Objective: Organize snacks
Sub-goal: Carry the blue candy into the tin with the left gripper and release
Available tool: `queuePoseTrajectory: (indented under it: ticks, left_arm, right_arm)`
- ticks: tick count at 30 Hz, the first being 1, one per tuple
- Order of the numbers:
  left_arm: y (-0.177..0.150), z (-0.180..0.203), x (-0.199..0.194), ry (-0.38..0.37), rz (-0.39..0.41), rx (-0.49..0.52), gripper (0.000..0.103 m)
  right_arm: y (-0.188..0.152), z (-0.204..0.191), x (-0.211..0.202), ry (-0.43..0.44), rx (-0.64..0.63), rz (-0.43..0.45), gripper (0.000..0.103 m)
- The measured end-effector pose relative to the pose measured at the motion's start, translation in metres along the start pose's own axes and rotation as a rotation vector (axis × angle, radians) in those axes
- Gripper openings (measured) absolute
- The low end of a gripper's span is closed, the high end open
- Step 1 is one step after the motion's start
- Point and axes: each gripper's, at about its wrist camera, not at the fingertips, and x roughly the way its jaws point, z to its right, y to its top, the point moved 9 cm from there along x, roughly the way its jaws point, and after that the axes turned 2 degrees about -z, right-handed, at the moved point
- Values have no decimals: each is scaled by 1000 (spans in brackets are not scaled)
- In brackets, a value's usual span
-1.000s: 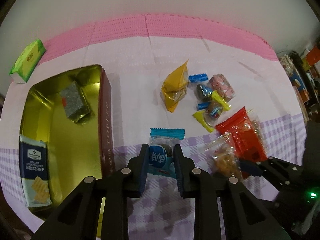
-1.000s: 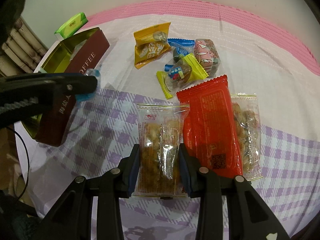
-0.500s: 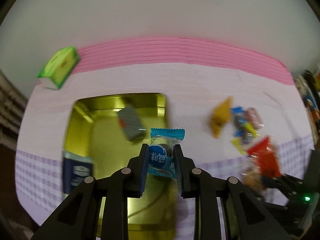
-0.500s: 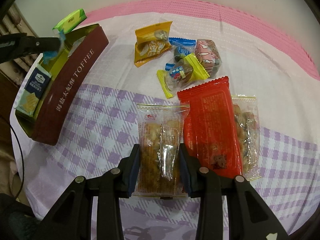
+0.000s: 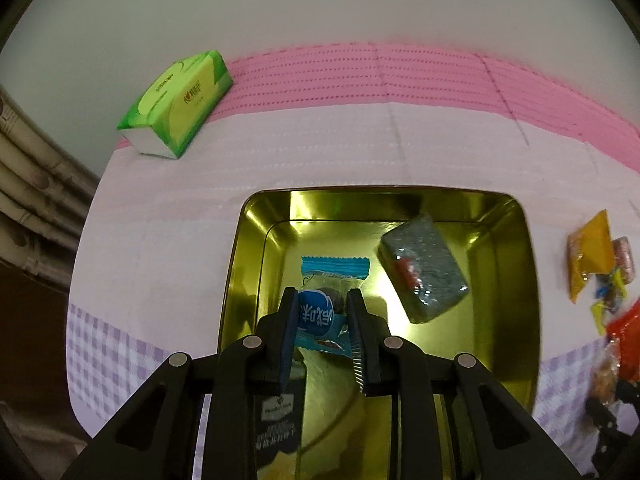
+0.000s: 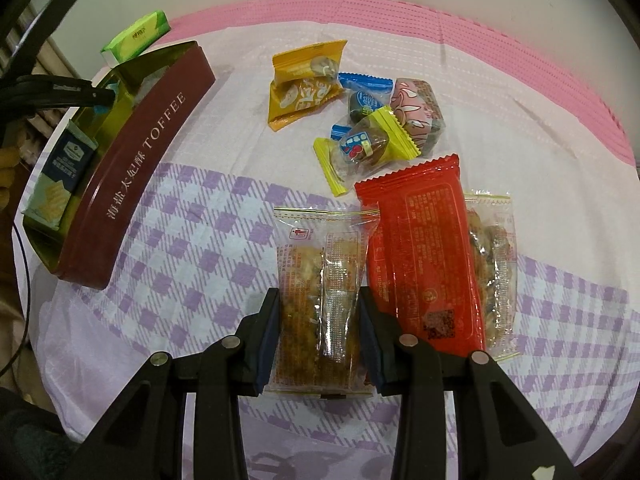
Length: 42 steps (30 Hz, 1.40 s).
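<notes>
My left gripper (image 5: 322, 300) is shut on a blue-wrapped candy (image 5: 320, 312) and hangs over the open toffee tin (image 5: 528, 280), whose gold inside holds a grey-green wrapped block (image 5: 424, 268) and a dark cracker packet (image 5: 276, 420). In the right wrist view my right gripper (image 6: 318, 304) is shut on a clear packet of brown pastry (image 6: 316, 304) that lies on the tablecloth. The left gripper (image 6: 96, 96) shows there above the tin (image 6: 136, 164) at the left.
A red packet (image 6: 424, 264) lies over another clear pastry packet (image 6: 492, 264) right of my right gripper. Beyond them lie a yellow packet (image 6: 304, 84) and several small candies (image 6: 368, 136). A green tissue pack (image 5: 176, 100) sits at the table's back left.
My left gripper has carried the blue candy leftwards from the tablecloth to above the tin's inside. The right gripper has kept still on its pastry packet.
</notes>
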Motion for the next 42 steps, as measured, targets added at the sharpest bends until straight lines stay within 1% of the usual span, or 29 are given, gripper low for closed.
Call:
queuePoseTrajectory:
  ticks: [7,15,25,33,39,42]
  left_arm:
    - [-5,1,13,13,-33,18,25]
    - [-3,1,14,31,-21,42,26]
    - [-4,1,14,27,-31,29,27]
    - [-6,0,11,14,-22,23,27]
    - [-10,0,-2,-16,-1,12,27]
    - [-14,0,-10,-32,9,12,30]
  right_arm:
    - [1,0,1,-14,-7,-9,36]
    - [1,0,2,-35,-19,-17,37]
    - [2,-1,2,-40,-18,-21,38]
    - [2,-1,2,-42,-17,-22,38]
    - [1,0,3,-42,-21,-26,39]
    - [1,1,3,-43,-24,-31,40]
